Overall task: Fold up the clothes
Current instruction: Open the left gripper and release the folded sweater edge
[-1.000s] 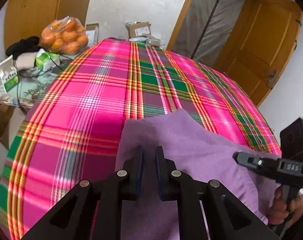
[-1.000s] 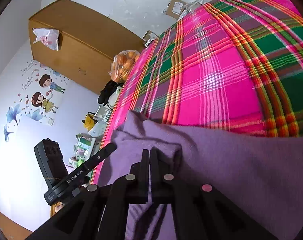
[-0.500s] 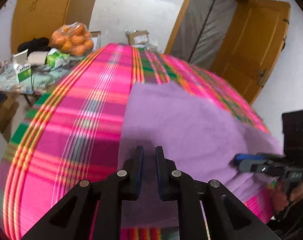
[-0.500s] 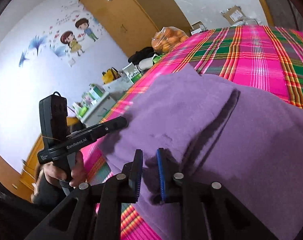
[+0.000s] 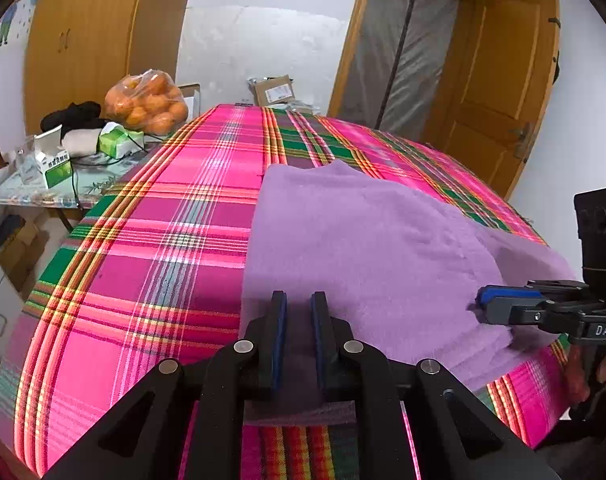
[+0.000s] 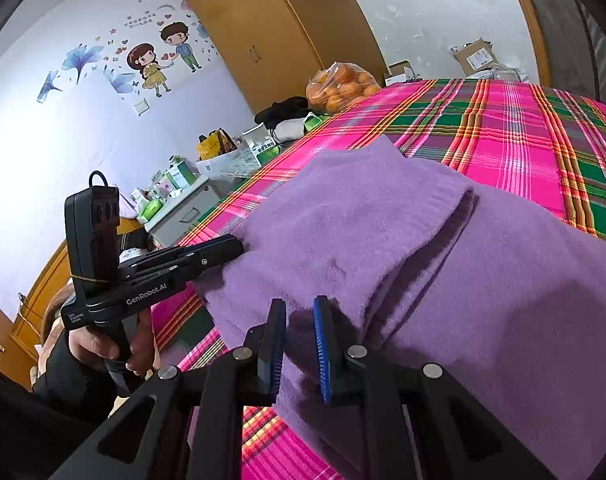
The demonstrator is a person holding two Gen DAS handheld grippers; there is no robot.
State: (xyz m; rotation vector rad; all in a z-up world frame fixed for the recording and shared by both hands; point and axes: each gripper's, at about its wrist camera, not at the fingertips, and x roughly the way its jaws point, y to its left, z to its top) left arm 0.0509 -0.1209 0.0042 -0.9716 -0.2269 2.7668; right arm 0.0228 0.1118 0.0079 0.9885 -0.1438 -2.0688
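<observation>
A purple garment point(image 5: 363, 240) lies folded on the pink and green plaid cover point(image 5: 163, 220). Its upper layer ends in a fold edge over a lower layer point(image 6: 463, 200). My left gripper point(image 5: 299, 304) is shut on the garment's near left corner, with purple cloth between its pads. In the right wrist view the left gripper point(image 6: 239, 246) bites the same corner from the side. My right gripper point(image 6: 299, 308) is shut on the garment's point(image 6: 383, 220) near edge further right. From the left wrist view the right gripper point(image 5: 481, 304) shows pinching the cloth into small wrinkles.
A bag of oranges point(image 5: 147, 102) and small boxes point(image 5: 47, 164) crowd a side table left of the bed. A cardboard box point(image 5: 273, 90) sits beyond the far edge. A wooden door point(image 5: 499, 92) stands at right. A person's hand point(image 6: 103, 344) holds the left gripper's handle.
Both grippers drew back toward the near edge with the cloth, and the bunched garment now lies spread flat. The right gripper rolled upright. Little has shifted over the last half second.
</observation>
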